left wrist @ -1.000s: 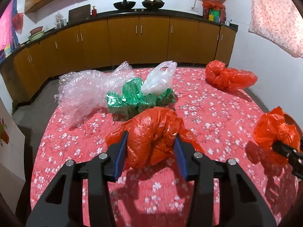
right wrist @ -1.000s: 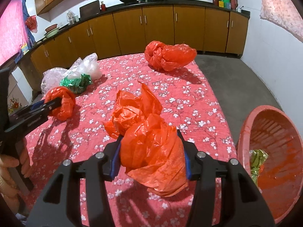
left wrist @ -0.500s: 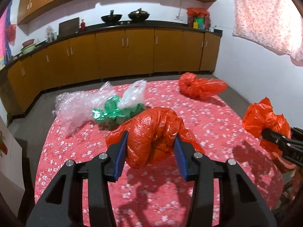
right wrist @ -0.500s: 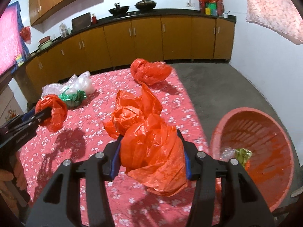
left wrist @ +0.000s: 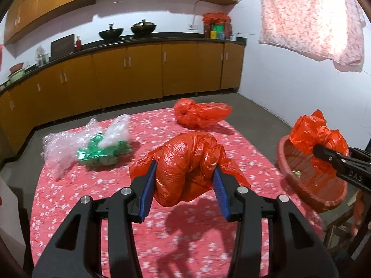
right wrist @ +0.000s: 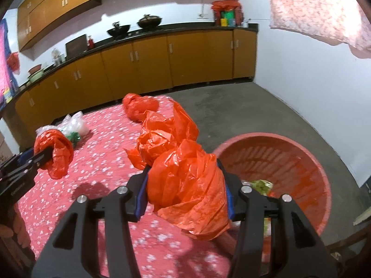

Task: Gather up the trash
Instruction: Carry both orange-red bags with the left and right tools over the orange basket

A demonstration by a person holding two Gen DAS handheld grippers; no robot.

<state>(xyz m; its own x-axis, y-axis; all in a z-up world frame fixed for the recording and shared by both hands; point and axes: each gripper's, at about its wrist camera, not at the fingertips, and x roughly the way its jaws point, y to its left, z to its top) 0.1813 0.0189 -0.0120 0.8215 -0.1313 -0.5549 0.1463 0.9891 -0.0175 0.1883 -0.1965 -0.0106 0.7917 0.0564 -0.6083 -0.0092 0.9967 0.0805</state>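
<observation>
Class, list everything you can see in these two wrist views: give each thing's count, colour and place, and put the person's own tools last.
Held bags: 2, red-orange; left one, right one.
Loose bag: 1, red, far end of the cloth.
Clear plastic: 1 heap, far left of cloth.
Green wrapper: 1, beside the clear plastic.
Basket: 1, red, off the cloth's right edge, scraps inside.
Floral cloth: 1, red.
Woks: 2, black, on counter.
Left gripper, right gripper: black, blue pads, each clamping a bag.
</observation>
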